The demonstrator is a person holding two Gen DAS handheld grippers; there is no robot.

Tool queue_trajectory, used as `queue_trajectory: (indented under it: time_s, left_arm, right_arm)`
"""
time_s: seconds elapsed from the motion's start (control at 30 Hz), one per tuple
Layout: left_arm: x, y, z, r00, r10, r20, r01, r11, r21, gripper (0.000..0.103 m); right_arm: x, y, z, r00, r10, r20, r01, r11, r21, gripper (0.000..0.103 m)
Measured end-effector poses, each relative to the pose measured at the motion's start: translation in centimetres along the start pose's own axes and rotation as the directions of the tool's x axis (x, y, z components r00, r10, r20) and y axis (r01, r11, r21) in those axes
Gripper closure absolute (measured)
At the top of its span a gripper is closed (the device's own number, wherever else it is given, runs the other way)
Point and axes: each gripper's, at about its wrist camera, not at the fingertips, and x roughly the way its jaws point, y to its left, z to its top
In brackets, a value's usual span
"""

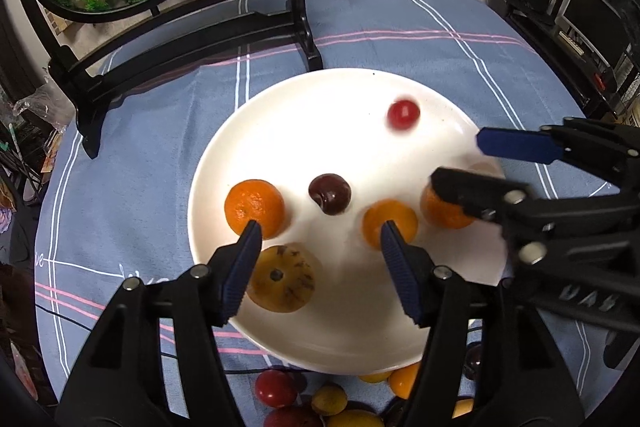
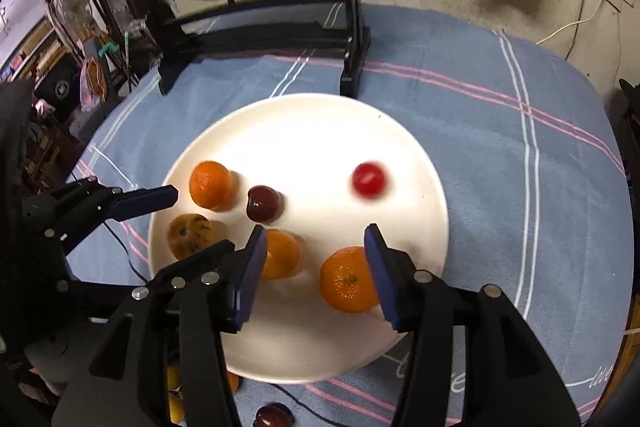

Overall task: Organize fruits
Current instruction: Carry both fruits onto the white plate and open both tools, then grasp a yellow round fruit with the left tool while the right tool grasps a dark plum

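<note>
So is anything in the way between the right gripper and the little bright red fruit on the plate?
Nothing visible blocks it. The right gripper hangs open over the near side of the white plate; only bare plate lies ahead up to the red fruit. The tangerine sits below, beside its right finger.

Blur and occlusion
Red fruit motion-blurred; right claw covers one orange; loose fruits cut off.

Both my rigs look the same: matte black plastic left gripper and matching right gripper, chunky angular linkages dotted with round silver screws, ribbed dark blue rubber fingers. The right one has faint embossed lettering I can't read.
</note>
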Motion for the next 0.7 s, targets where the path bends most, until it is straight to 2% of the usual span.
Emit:
queue_trajectory:
  time_s: [0.23,0.33,0.47,0.6,0.7]
  left_arm:
    - [-3.8,1.7,-1.0,0.998,0.017,0.065,-0.016,1.000,-0.016,0.040]
    - [-6.3,3.4,-2.2,0.995,0.026,0.098,-0.022,0.999,-0.049,0.036]
    - [-8.5,5.5,-4.5,0.993,0.038,0.115,-0.028,0.996,-0.082,0.034]
    - [-9.7,6.7,-8.1,0.996,0.025,0.089,-0.016,0.994,-0.108,0.032]
    - [-9.6,7.0,-10.9,0.999,0.019,0.050,-0.013,0.994,-0.110,0.032]
  right_arm:
    - [-5.2,-0.9,-1.7,0.998,-0.020,0.066,0.018,0.999,0.033,0.048]
    - [-7.4,-1.0,-3.2,0.996,-0.020,0.083,0.016,0.999,0.044,0.048]
    - [-9.8,-0.5,-7.2,0.996,-0.015,0.086,0.011,0.999,0.048,0.048]
    - [-11.0,1.2,-12.4,0.997,0.025,0.069,-0.029,0.998,0.050,0.048]
    - [-10.2,3.7,-16.8,0.998,0.059,0.007,-0.059,0.998,0.033,0.048]
